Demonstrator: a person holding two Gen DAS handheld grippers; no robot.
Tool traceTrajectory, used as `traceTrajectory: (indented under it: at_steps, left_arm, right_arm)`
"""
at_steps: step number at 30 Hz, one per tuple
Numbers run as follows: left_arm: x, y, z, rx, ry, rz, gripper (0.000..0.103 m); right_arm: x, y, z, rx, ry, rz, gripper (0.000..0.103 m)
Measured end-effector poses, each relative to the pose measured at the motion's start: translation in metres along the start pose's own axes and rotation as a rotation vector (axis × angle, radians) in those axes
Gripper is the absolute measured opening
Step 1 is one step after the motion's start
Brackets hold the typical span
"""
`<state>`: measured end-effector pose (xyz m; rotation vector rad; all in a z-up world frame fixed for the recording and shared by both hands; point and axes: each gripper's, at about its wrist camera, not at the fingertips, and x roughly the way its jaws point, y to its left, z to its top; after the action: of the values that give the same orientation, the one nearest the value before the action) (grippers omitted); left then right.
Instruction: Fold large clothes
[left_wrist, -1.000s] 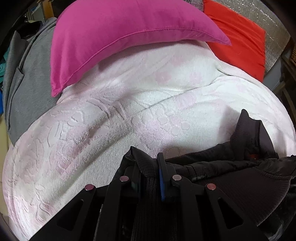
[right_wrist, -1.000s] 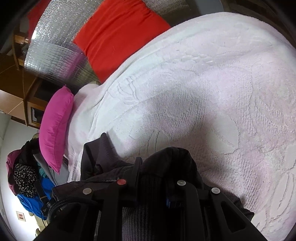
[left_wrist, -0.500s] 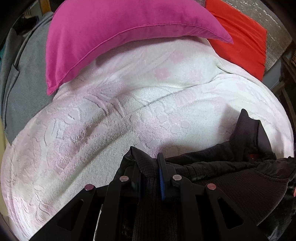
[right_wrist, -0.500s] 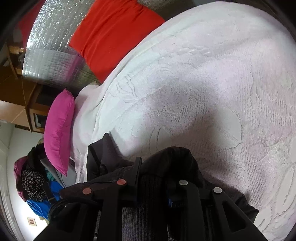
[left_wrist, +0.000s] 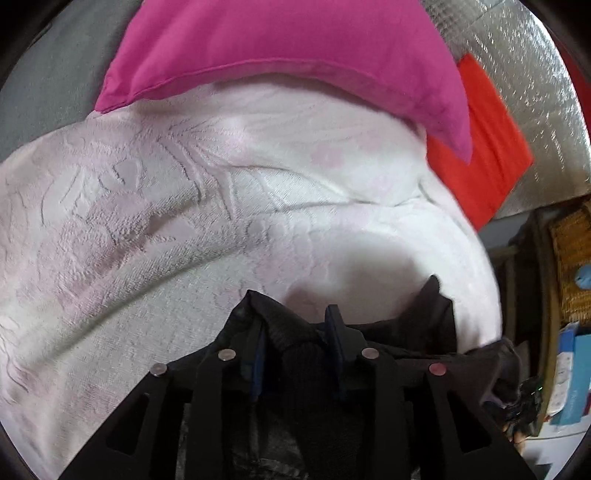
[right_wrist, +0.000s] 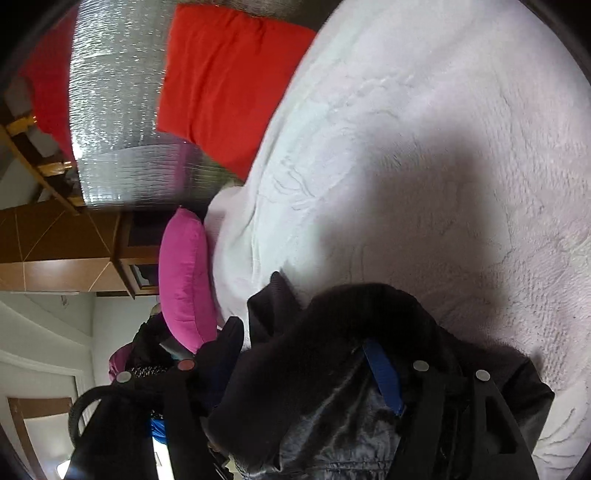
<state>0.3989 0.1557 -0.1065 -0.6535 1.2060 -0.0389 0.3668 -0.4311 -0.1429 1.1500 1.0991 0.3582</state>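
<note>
A black jacket (left_wrist: 417, 332) with a ribbed hem is held over a bed with a white embossed bedspread (left_wrist: 147, 240). My left gripper (left_wrist: 295, 325) is shut on the jacket's ribbed edge, which bunches between the blue pads. In the right wrist view the jacket (right_wrist: 332, 350) drapes over my right gripper (right_wrist: 321, 369). Its jaws look spread apart, one blue pad (right_wrist: 384, 376) shows, and the fabric lies loose across them. The bedspread (right_wrist: 443, 147) fills the upper right of that view.
A magenta pillow (left_wrist: 277, 48) and a red pillow (left_wrist: 480, 147) lie at the head of the bed, before a silver quilted sheet (left_wrist: 535, 92). A wicker basket (left_wrist: 572, 266) stands right of the bed. Wooden furniture (right_wrist: 55, 258) and piled clothes (right_wrist: 147, 350) are left.
Both grippers have moved forward toward the pillows with the jacket. My right gripper has opened, and the jacket now hangs looser over it.
</note>
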Motion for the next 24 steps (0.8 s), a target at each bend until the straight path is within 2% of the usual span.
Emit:
traceTrajectory:
  at_steps: [4,7,11,12,14,16,17,21,24]
  left_arm:
    - [-0.007,-0.003,-0.002,0.001,-0.029,-0.022,0.034]
    - [-0.017,0.003,0.001,-0.068,-0.051,-0.097,0.040]
    - [-0.033,0.012,0.008,-0.175,-0.106,-0.232,0.057]
    - [-0.040,0.016,0.009,-0.206,-0.139,-0.270,0.058]
    - [-0.048,0.018,0.010,-0.228,-0.195,-0.289,0.064]
    - [-0.056,0.021,0.012,-0.211,-0.228,-0.267,0.065]
    - [-0.057,0.019,0.012,-0.173,-0.233,-0.227,0.065]
    - [-0.047,0.006,0.000,0.086,-0.233,-0.035,0.065]
    - [-0.025,-0.007,-0.017,0.285,-0.199,0.076,0.065]
  right_arm:
    - [-0.001,0.004,-0.005,-0.017,-0.008,-0.005,0.070]
    - [-0.006,0.003,-0.005,-0.006,-0.022,0.043,0.070]
    - [-0.018,0.001,-0.006,0.013,-0.049,0.151,0.071]
    - [-0.020,0.001,-0.007,0.012,-0.054,0.164,0.071]
    - [-0.025,0.003,-0.009,-0.011,-0.063,0.172,0.072]
    - [-0.029,0.006,-0.010,-0.031,-0.065,0.176,0.072]
    - [-0.032,0.009,-0.010,-0.049,-0.072,0.170,0.072]
    - [-0.047,0.027,-0.015,-0.193,-0.124,0.088,0.072]
    - [-0.037,0.048,-0.023,-0.403,-0.149,-0.149,0.072]
